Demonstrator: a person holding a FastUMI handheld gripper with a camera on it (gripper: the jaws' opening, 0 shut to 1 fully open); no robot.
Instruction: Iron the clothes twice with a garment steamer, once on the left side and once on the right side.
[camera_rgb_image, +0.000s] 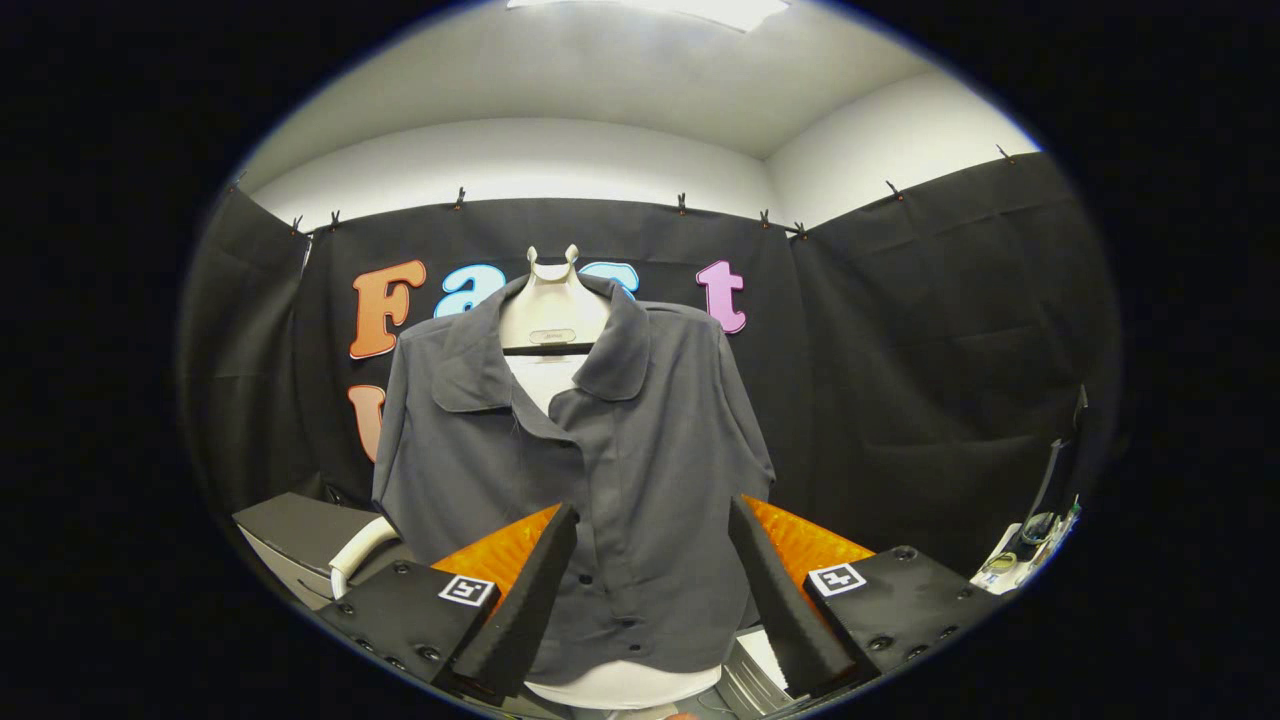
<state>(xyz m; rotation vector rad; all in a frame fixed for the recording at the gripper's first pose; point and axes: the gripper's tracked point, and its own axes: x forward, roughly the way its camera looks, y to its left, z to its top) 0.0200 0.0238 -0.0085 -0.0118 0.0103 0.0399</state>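
A dark grey short-sleeved shirt with a collar and a row of buttons hangs on a white form straight ahead of me. My gripper points at the shirt's lower front, its two black fingers wide apart with nothing between them. The shirt's hem and a white base show in the gap between the fingers. A white curved handle on a grey box, possibly the steamer, sits beside the left finger, partly hidden by it.
Black cloth walls close the booth behind and to the right of the shirt. A stack of white sheets lies low by the right finger. Small cluttered items sit far right against the wall.
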